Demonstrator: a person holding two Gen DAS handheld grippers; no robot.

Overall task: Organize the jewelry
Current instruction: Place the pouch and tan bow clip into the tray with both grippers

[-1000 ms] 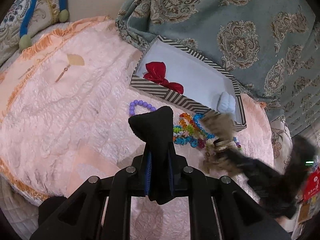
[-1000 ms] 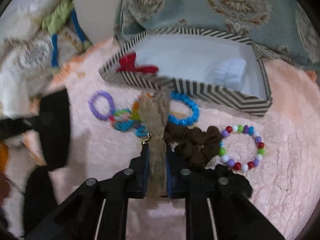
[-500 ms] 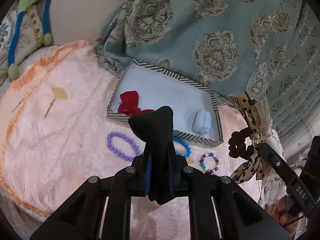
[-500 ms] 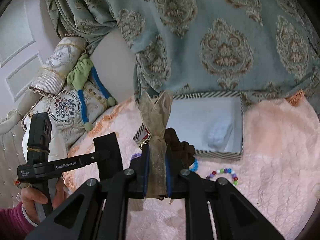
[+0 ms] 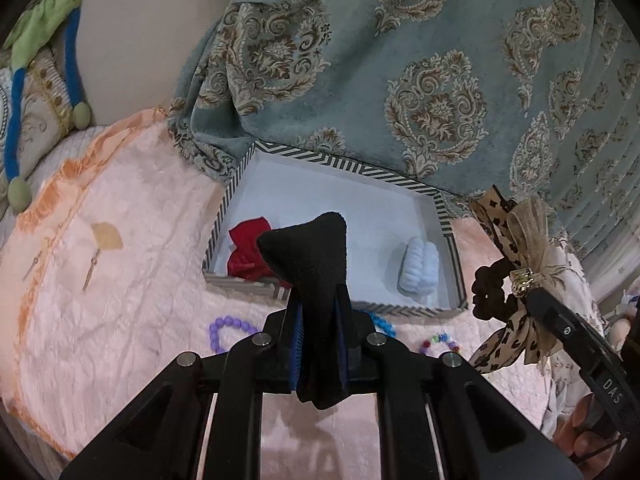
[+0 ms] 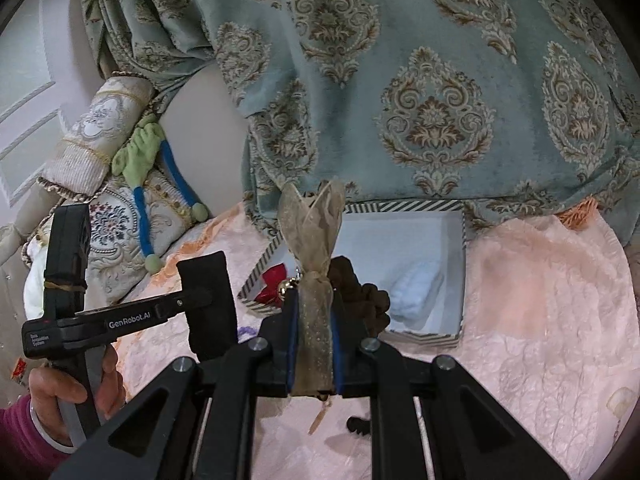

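Two grippers are raised over the pink bedspread [image 5: 120,320], each clamped on an accessory: the left gripper [image 5: 320,320] on a black fabric piece [image 5: 308,256], the right gripper [image 6: 314,320] on a leopard-print bow scrunchie [image 5: 516,284]. For a clean drop, each should be carried well inside the striped box [image 5: 452,240] rim, clear of the red bow [image 5: 248,256] and white scrunchie [image 5: 420,268], before release.

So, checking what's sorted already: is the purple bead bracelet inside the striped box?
No, the purple bead bracelet lies on the pink bedspread, outside the striped box.
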